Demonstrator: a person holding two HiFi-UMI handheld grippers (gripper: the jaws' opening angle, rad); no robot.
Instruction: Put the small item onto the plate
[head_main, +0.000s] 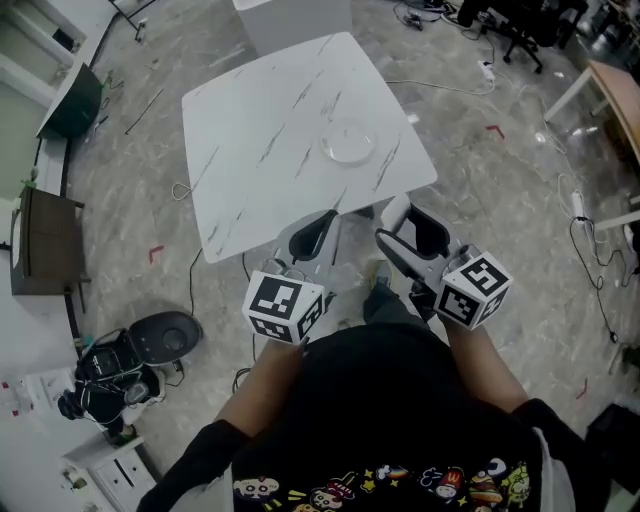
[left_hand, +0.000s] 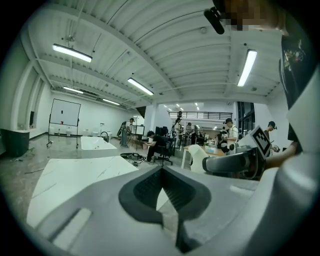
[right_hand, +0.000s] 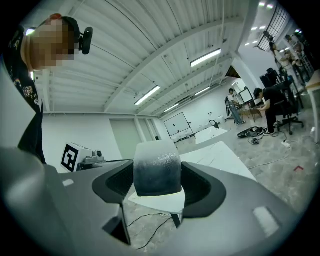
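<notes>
A clear glass plate (head_main: 347, 142) rests on the white marble table (head_main: 260, 140), right of its middle. Both grippers hover off the table's near edge, close to my body. My right gripper (head_main: 400, 222) is shut on the small item (head_main: 394, 211), which in the right gripper view is a rounded white-and-grey block (right_hand: 156, 172) wedged between the dark pads. My left gripper (head_main: 322, 225) sits beside it; in the left gripper view its jaws (left_hand: 161, 172) meet at the tips with nothing between them. The plate is hidden in both gripper views.
A white box (head_main: 290, 20) stands beyond the table's far edge. On the floor lie cables (head_main: 440, 85), a round black device (head_main: 165, 335) at the lower left and a dark chair (head_main: 45, 240) at the left. A wooden desk (head_main: 615, 90) is far right.
</notes>
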